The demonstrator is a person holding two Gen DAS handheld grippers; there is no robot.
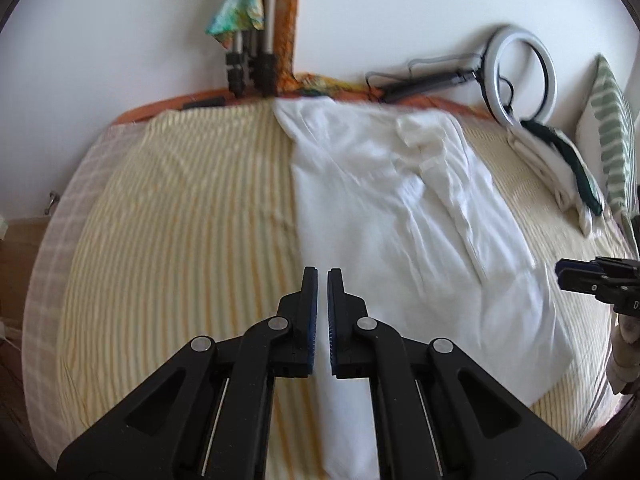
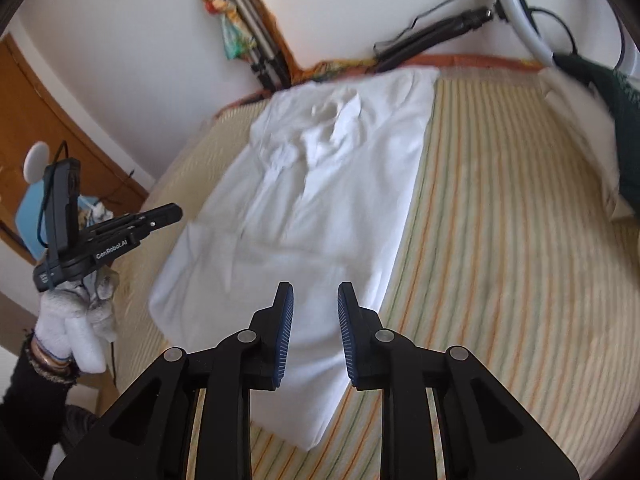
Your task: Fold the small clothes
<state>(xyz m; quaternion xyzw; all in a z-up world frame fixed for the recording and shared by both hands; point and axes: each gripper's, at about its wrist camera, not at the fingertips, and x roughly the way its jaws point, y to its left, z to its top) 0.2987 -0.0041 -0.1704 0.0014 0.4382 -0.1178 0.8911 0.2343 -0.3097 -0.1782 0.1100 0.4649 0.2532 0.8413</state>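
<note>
White shirt flat on striped bed; left gripper jaws closed, empty; right gripper jaws narrowly parted, empty.

My left gripper is pinched nearly closed with nothing in it, tilted downward. My right gripper has its jaws parted a bit, also empty and angled down. Left hand, white glove, grips its handle from underneath.
</note>
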